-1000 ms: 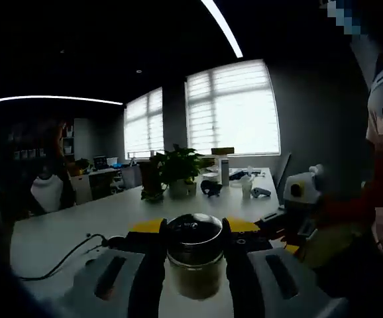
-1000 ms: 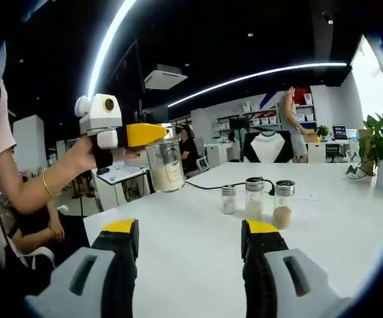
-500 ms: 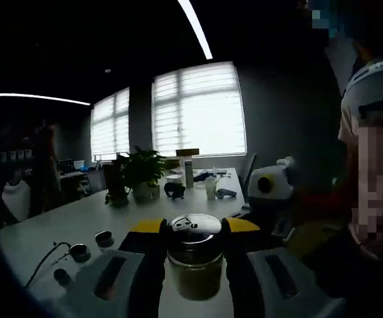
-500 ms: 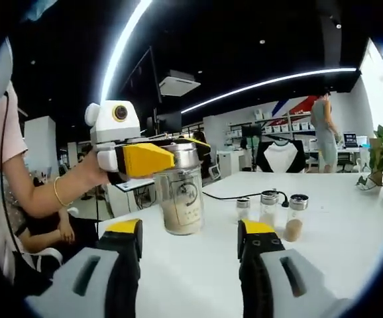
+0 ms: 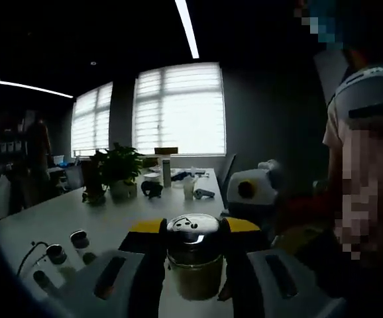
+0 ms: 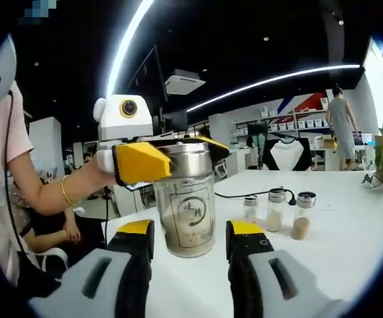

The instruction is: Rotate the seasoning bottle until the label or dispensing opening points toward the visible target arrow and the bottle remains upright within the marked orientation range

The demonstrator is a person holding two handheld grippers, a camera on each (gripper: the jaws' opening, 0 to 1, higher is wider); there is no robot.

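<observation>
Glass seasoning bottle (image 6: pixel 189 211), part filled with pale powder, was clamped just under its steel cap between the yellow-tipped fingers of the left gripper (image 6: pixel 162 160) and stood upright, its base at or just above the white worktop (image 6: pixel 350 238); contact could not be confirmed. Its printed label faced the right gripper (image 6: pixel 188 232), whose fingers stood apart either side of the bottle without touching it. No target arrow or marked range was visible, so alignment was unverified. Judged status: rotation under way, release outstanding. Three small jars (image 6: pixel 274 211) stood near.
</observation>
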